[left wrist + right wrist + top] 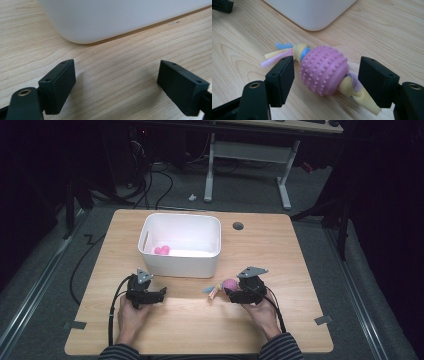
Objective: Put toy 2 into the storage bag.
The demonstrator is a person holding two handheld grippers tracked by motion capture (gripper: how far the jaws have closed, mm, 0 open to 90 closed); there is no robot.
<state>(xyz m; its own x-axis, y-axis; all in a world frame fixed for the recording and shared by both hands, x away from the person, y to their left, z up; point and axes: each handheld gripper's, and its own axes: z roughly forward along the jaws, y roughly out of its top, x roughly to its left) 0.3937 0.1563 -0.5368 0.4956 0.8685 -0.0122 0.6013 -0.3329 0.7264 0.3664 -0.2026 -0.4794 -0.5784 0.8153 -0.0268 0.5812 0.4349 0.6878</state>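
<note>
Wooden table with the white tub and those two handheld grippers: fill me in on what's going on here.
A person sits at the light wooden table with a black two-jaw gripper in each hand. The right gripper has its open jaws on either side of a pink studded rubber ball toy with pastel fabric tails, which lies on the table, not yet clamped. The left gripper rests open and empty near the white plastic tub, which holds a small pink object.

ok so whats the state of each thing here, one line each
white bin: upright on the table, open top, a pink heart inside
pink heart: lying on the bin floor
knobbly pink toy: lying on the table between the right gripper's jaws, not yet gripped
left gripper: open, nothing between the jaws
right gripper: open around the toy
</note>
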